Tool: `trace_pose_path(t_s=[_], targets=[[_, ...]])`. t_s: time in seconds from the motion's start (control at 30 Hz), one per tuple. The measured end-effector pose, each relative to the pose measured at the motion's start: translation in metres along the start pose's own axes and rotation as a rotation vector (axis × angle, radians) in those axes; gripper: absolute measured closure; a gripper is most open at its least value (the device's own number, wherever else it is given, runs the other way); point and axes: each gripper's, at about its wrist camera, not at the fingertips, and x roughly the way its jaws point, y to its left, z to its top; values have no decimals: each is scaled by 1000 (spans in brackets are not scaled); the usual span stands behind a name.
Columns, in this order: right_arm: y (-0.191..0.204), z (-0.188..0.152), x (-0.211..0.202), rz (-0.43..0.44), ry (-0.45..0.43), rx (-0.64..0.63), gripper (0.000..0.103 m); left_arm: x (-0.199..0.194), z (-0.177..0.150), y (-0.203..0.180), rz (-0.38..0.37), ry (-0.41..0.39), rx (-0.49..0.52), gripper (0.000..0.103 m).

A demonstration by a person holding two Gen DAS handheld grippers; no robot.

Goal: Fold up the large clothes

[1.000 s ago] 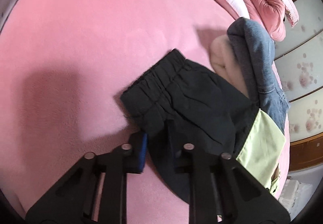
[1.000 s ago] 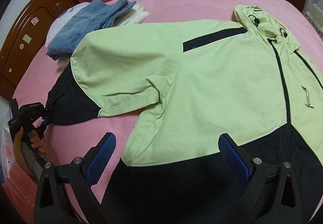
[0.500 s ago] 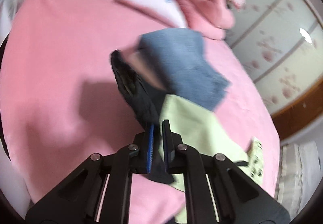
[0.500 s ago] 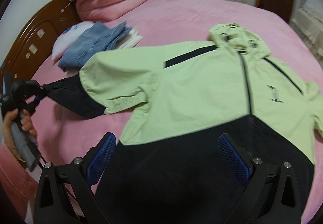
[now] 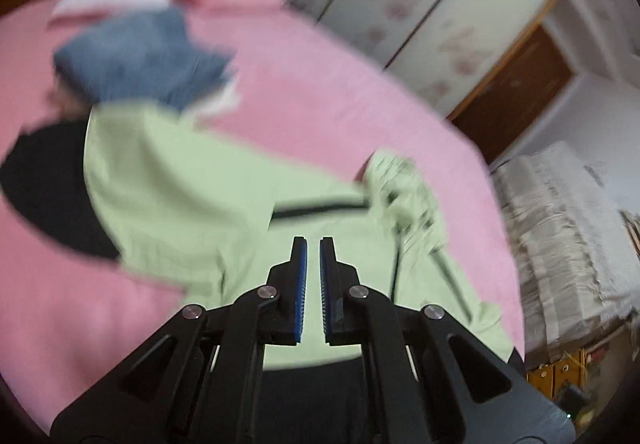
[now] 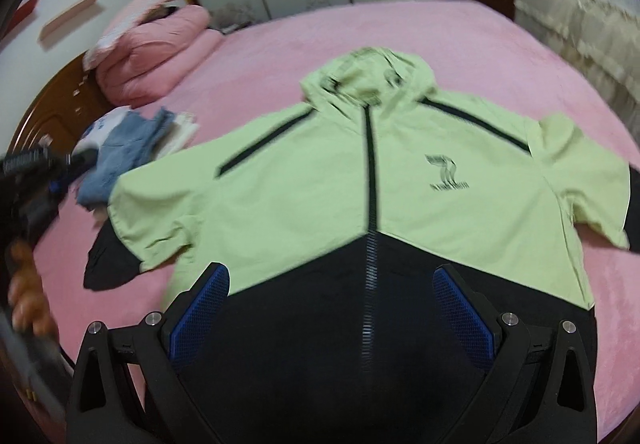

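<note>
Light-green hooded jacket (image 6: 352, 188) with black lower panel and black sleeve ends, spread flat, front up, on the pink bed (image 6: 500, 56). Zipped shut, dark zip running down mid-frame. Hood toward the top of the frame, sleeves out left and right, printed logo on the chest.

Motion blur smears the whole left wrist view, so the jeans (image 5: 136, 56) near the bed's head and the jacket's hood (image 5: 404, 188) lose their outlines and the hood's cords cannot be traced. In the right wrist view the jacket (image 6: 320, 180) has its hem hidden behind the right gripper (image 6: 332, 308), and its chest logo (image 6: 442, 174) is too soft to read. The left gripper (image 6: 80, 160) and the hand (image 6: 24, 284) holding it are blurred and cut off at that view's left edge
</note>
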Motion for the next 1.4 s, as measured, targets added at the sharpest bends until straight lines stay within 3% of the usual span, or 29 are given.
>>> trace_pose_path(t_s=[0.07, 0.17, 0.3, 0.4, 0.47, 0.5, 0.73, 0.9, 1.03, 1.23, 1.3, 1.33, 1.4], targets=[[-19, 0, 11, 8, 35, 38, 0, 20, -12, 7, 125, 64, -66, 99], [-38, 2, 21, 40, 71, 61, 0, 31, -23, 38, 251, 118, -162, 99], [-33, 1, 35, 53, 102, 46, 0, 31, -22, 112, 388, 114, -300, 98], [-15, -3, 52, 41, 121, 53, 0, 16, -14, 181, 422, 75, -397, 93], [6, -10, 64, 24, 129, 68, 0, 0, -10, 236, 449, 55, -484, 70], [20, -12, 69, 24, 137, 78, 0, -7, -6, 265, 450, 33, -554, 65], [108, -33, 115, 10, 193, 128, 0, -19, 9, 385, 395, 2, -742, 56], [158, -33, 140, 31, 234, 188, 0, -6, 21, 427, 351, -29, -811, 56], [195, -31, 152, 5, 259, 181, 0, 6, 36, 434, 293, -84, -806, 55], [244, -23, 167, -9, 280, 145, 0, 21, 57, 427, 340, -23, -788, 56], [260, -19, 173, 22, 280, 140, 0, 22, 64, 422, 354, -33, -749, 70], [265, -18, 177, 29, 283, 131, 0, 22, 66, 416, 365, -38, -725, 85], [279, -16, 182, 38, 291, 109, 0, 21, 71, 403, 401, -55, -656, 91]])
